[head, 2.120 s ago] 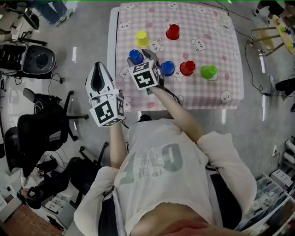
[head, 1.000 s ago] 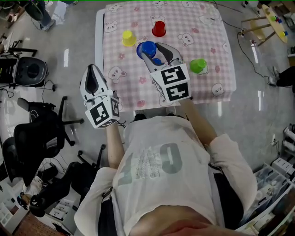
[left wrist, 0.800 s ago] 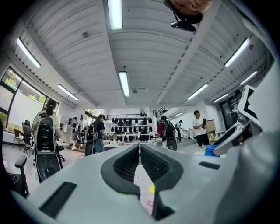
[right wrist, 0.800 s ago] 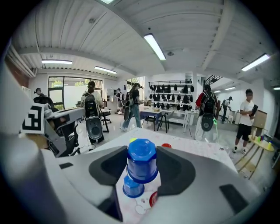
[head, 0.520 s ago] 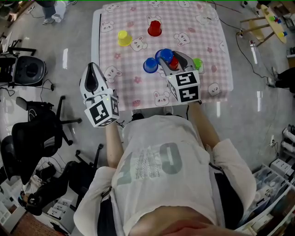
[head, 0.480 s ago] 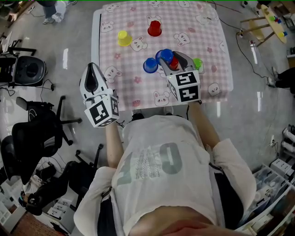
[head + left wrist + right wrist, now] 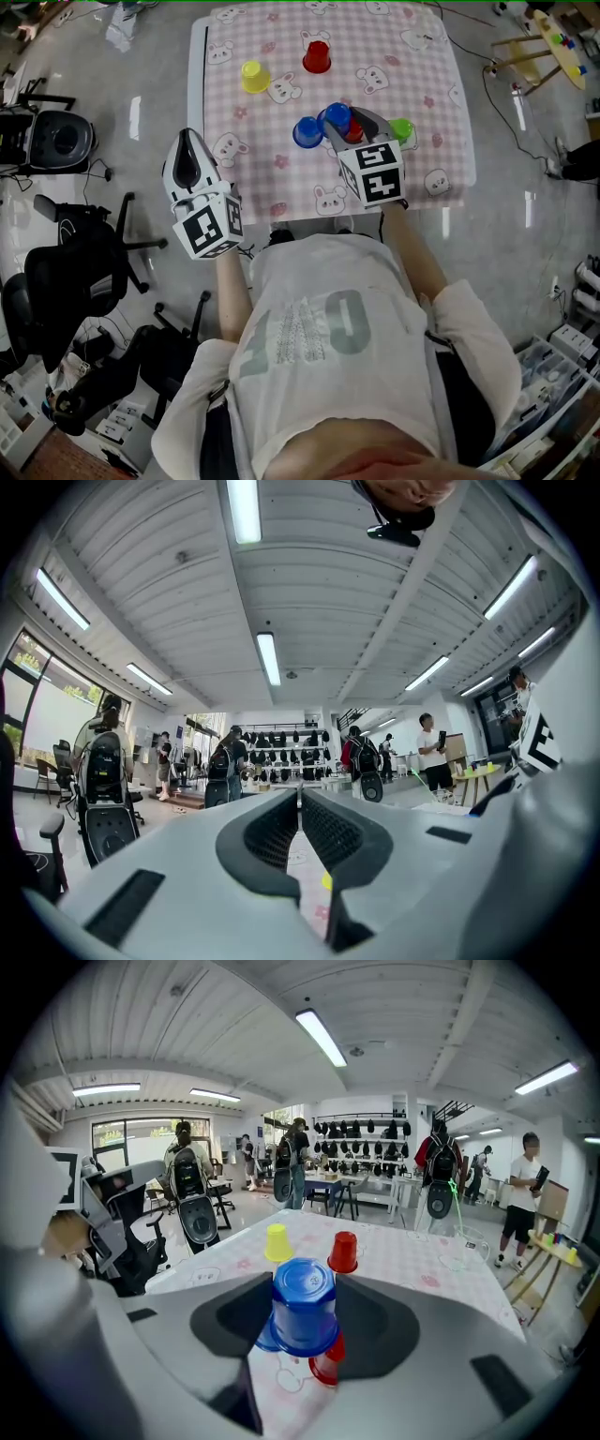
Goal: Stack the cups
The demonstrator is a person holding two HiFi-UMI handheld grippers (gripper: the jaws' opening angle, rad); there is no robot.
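I get bright, even light from long ceiling tubes, seen in both gripper views. On my head view the glossy floor throws back white streaks of glare; shadows are faint. Both gripper views bulge fisheye-fashion with black corners. Close to the lens the body of the left gripper reads soft; far background is fairly sharp.

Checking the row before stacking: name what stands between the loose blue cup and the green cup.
Head view: a red cup stands there, and the right gripper holds a second blue cup over it, its jaws closed on that cup.
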